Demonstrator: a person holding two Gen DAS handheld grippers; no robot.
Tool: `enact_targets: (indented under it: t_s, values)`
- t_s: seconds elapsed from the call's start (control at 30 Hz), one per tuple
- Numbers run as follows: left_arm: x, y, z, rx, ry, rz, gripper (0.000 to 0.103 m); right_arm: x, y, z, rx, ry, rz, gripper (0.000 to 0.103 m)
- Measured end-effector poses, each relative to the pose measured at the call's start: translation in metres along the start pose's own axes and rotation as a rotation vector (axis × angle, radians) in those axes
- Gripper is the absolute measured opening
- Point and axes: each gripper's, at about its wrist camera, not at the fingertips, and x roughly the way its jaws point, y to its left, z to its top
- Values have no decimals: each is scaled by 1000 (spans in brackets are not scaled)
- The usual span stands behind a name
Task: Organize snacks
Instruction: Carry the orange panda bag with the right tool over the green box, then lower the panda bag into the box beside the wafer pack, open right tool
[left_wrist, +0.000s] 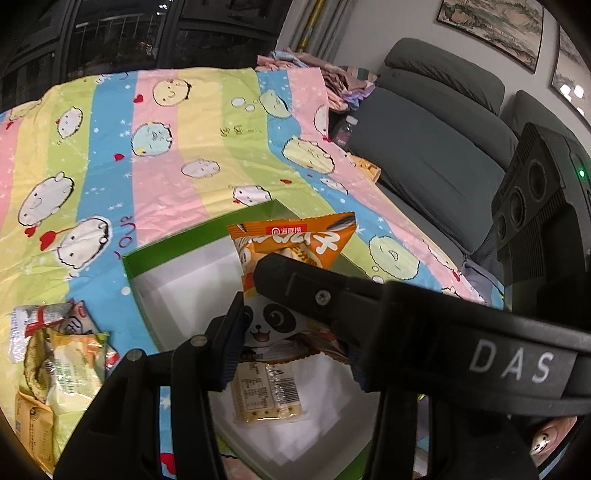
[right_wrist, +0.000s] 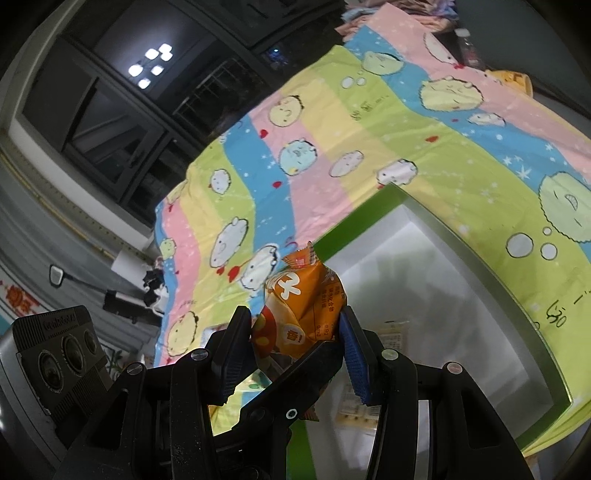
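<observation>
- Right gripper: clamped on an orange snack packet, held above the near left edge of the box.
- Left gripper: clamped on a panda-print packet, held over the box.
- Green box: white interior, open, on the striped cartoon sheet.
- Loose snack packets: heaped on the sheet, left of the box.
- Grey sofa: beyond the sheet's right edge.

glossy foil/plastic on the orange snack packet, crinkled. panda packet also shiny plastic film. green box looks like smooth cardboard w/ matt white lining. bedsheet is soft printed cloth, lightly creased. left gripper matt black plastic w/ metal screws; ribbed blue pads on the right gripper. sofa grey matt fabric.
</observation>
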Motion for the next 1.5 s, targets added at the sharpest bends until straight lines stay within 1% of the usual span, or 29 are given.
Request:
enact_targets:
  t_s: [0.4, 0.63, 0.87, 1.07, 1.17, 1.27, 1.3, 1.37, 1.5]
  values:
    - [42, -2, -4, -31, 113, -58, 48, 13, -35, 3, 83, 58, -81, 51]
    - [66, 0, -10, -57, 181, -63, 48, 26, -55, 3, 136, 98, -118, 51]
    - [81, 5, -13, -95, 241, -75, 49, 35, -68, 2, 183, 116, -147, 51]
    - [83, 10, -16, -119, 261, -63, 49, 42, -73, 0, 234, 108, -170, 51]
    - [84, 7, -18, -106, 265, -32, 50, 44, -78, -2, 267, 101, -177, 51]
    - [84, 6, -20, -96, 272, -7, 50, 43, -82, -5, 285, 95, -236, 51]
    - [84, 6, -21, -101, 272, -10, 50, 43, -84, -6, 294, 93, -247, 51]
    - [83, 7, -22, -103, 271, -18, 50, 41, -87, -8, 311, 91, -234, 51]
    - [81, 8, -25, -111, 273, -28, 51, 39, -88, -11, 321, 83, -247, 51]
